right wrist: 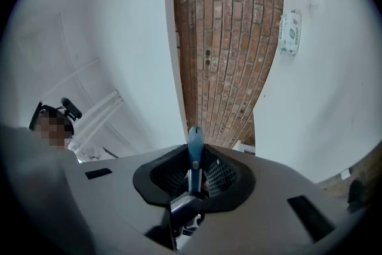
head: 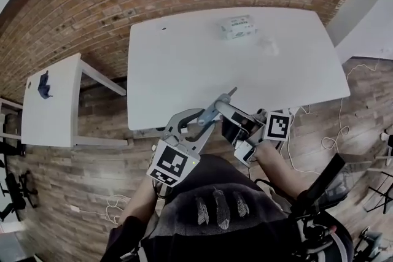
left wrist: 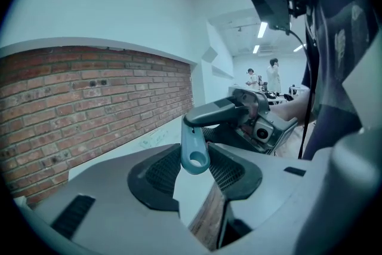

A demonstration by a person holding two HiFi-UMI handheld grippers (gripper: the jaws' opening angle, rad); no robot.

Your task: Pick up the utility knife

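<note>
— Tongs first: how do the left tongs (left wrist: 196, 171) stand?

— Partly apart and closed on the utility knife (left wrist: 194, 152). Its blue end with the round hole sits between the two pads and looks to touch both.

— Which way does it run there?

— In the left gripper view its long axis is near upright. The hole end is down, nearest the camera, and the rest rises away from the pads.

— And the right tongs (right wrist: 193, 181)?

— A narrow gap, with the pads close against the knife's flat sides. It shows edge-on there, with its long axis along the line the tongs point. The rounded blue tip pokes out past the pads.

— So where is the knife?

— In the air in front of the person (head: 215, 236), between the two tongs. It is just off the near edge of the white surface (head: 184, 58) and over the brick floor (head: 80, 184). In the head view it is too small to pick out where the tongs meet.
</note>
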